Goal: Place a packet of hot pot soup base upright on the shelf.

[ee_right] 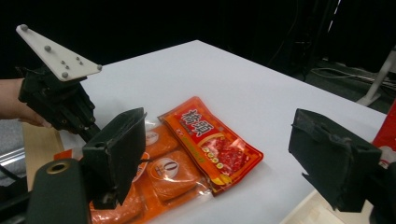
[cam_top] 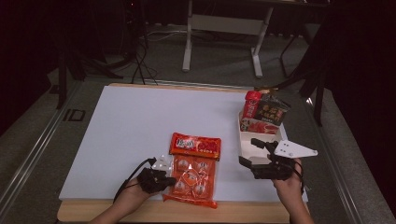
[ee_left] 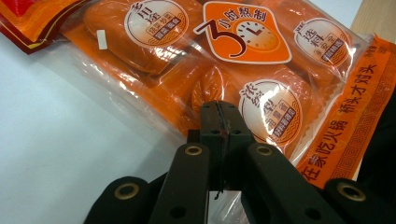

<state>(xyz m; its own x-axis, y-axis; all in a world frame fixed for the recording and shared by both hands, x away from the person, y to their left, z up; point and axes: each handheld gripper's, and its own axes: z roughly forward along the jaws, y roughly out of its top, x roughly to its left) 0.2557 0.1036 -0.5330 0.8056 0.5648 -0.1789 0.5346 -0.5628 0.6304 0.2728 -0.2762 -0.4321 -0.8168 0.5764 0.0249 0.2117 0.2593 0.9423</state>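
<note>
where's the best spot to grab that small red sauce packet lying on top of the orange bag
Probably the red packet's far long edge, approached low from the far side of the table. It lies flat, with its near half resting on the orange bag, so that far edge sits on the bare white board with nothing beside it. The open right tool is free; the left tool is shut at the orange bag's edge.

We see the orange bag (ee_left: 224,70) as glossy clear plastic film, crinkled and catching highlights. The red pouch (ee_right: 212,142) on it looks like smooth, shiny printed foil. The table (cam_top: 140,121) has a matt white top with a bare wood edge (cam_top: 140,212). The left hand-held gripper (ee_left: 223,126) is matt black plastic with brass-coloured rivets; the right hand-held gripper (ee_right: 219,158) has rough, dull black pads.
</note>
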